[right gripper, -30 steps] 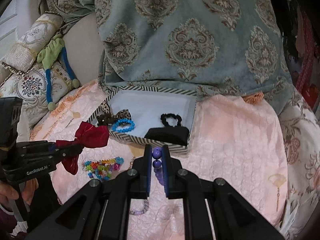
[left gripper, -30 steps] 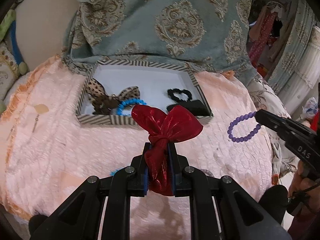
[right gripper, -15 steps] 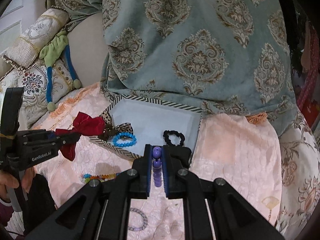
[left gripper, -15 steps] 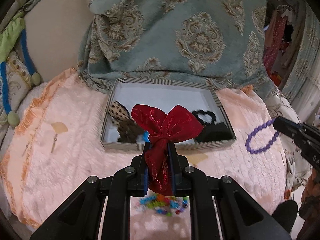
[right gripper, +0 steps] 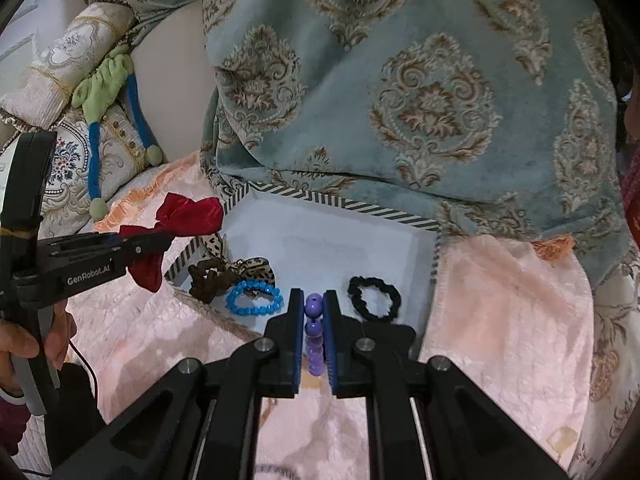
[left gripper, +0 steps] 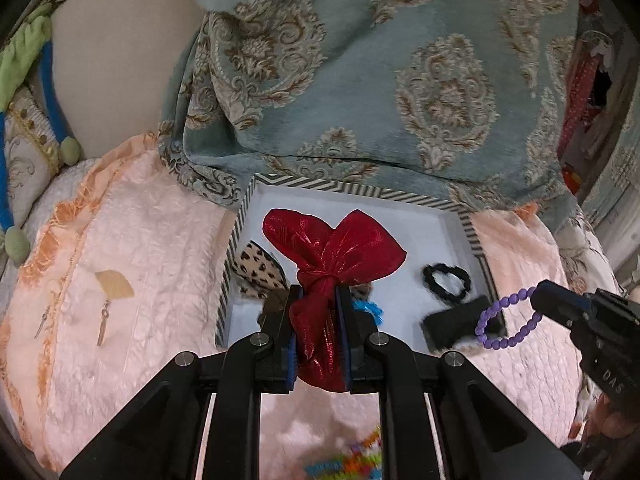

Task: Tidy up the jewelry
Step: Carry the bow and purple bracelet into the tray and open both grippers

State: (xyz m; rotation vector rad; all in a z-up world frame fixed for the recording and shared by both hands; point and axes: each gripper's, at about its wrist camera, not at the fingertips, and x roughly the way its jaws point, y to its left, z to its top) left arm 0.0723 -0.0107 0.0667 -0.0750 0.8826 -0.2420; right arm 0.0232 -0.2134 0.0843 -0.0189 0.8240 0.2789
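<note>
My left gripper [left gripper: 319, 300] is shut on a shiny red bow [left gripper: 334, 248] and holds it above the near left edge of a striped box [left gripper: 236, 236] with a white floor. From the right wrist view the bow [right gripper: 188, 212] hangs over the box's left corner. My right gripper [right gripper: 311, 304] is shut on a purple bead bracelet [right gripper: 313, 308], which dangles [left gripper: 506, 320] above the box's near right side. In the box lie a leopard-print bow [right gripper: 256, 268], a blue bead bracelet [right gripper: 254, 298], a black scrunchie [right gripper: 374, 298] and a black pouch [left gripper: 452, 322].
The box [right gripper: 340, 200] rests on a pink quilted cover [right gripper: 508, 312], against a teal patterned cushion [right gripper: 400, 80]. Gold earrings [left gripper: 106, 314] lie on the cover left of the box. A multicoloured bead piece [left gripper: 348, 460] lies blurred below my left gripper. Pillows [right gripper: 60, 72] are stacked at far left.
Both grippers have moved forward towards the box. The red bow now hangs over the box's left part and the purple bracelet over its near right side.
</note>
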